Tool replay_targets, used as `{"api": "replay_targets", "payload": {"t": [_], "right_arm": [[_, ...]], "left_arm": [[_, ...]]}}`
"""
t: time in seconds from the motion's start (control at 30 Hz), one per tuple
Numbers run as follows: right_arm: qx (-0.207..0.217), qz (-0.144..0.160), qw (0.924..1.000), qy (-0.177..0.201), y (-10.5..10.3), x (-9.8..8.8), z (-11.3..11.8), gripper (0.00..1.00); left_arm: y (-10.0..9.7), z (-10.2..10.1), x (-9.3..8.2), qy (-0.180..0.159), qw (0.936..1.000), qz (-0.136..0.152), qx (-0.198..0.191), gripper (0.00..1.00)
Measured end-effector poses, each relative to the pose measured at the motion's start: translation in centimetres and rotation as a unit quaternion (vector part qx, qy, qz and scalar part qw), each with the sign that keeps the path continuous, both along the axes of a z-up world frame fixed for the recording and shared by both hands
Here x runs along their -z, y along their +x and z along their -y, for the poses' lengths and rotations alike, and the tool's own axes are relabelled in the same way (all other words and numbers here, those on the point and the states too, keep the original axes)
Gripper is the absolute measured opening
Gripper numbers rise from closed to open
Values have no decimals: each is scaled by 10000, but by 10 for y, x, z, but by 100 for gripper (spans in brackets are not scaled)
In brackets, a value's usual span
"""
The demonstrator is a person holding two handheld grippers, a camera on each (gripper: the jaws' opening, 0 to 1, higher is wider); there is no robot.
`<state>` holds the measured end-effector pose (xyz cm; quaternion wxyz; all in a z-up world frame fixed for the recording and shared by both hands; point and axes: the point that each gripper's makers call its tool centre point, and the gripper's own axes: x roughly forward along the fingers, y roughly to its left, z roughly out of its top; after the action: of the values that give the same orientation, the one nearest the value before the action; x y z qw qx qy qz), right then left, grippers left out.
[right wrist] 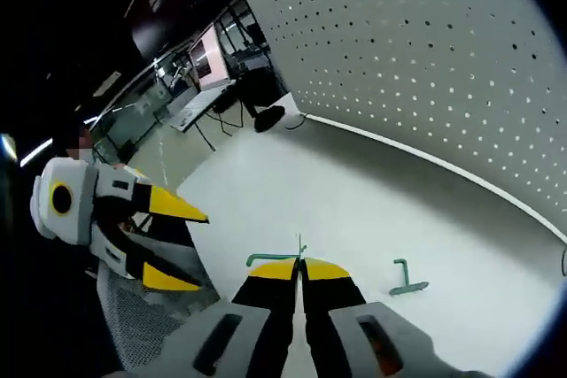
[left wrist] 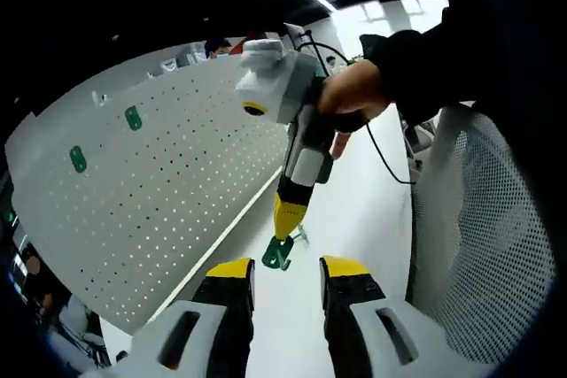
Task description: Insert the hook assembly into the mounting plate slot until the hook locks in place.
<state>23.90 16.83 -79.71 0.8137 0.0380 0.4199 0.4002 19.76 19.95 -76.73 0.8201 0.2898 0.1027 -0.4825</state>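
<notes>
**Hook in the right claw, not yet at the pegboard**

Judged the step as carrying: hook [left wrist: 279,254] gripped, slot not yet reached. Found the right claw [right wrist: 299,269] closed all the way, yellow tips pressed together with no gap, pinching the thin green hook so that a short green bar stuck out to one side and a fine pin rose just past the tips. In the left gripper view, saw that same claw held in a hand [left wrist: 354,95] and pointing down at the white counter [left wrist: 354,210], with the hook hanging from its tips low over the surface; could not tell whether touching or just clear of it.

Found the left claw [left wrist: 286,270] open wide, holding nothing and touching nothing, hovering near the right one above the counter.

Placed the pegboard [left wrist: 159,192] upright along the far edge of the counter, well apart from the held hook. Noted two green hooks [left wrist: 133,118] already seated high on it. Noted a spare hook [right wrist: 407,281] lying loose on the counter, just beside the right claw's tips.

Reckoned the next move to call for raising the hook to the board, turning it so the pin faces a hole, then pushing in squarely until locked. Reckoned the thin pinch likely to let the hook twist under pressure; saw the free left claw as available to steady it.
</notes>
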Motion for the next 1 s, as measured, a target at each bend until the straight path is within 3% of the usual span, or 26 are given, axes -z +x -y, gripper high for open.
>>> {"api": "replay_targets", "payload": {"t": [0.17,0.37,1.0], "right_arm": [[-57,-393,9982,458,-11,-14,-11,1],[-230,-611,9959,621,-21,-22,-18,1],[-482,-978,9925,551,-38,-17,-22,1]], "left_arm": [[3,1,7,397,9984,320,246,24],[1,4,9,415,9978,323,399,17],[-7,10,13,530,9953,370,721,6]]}}
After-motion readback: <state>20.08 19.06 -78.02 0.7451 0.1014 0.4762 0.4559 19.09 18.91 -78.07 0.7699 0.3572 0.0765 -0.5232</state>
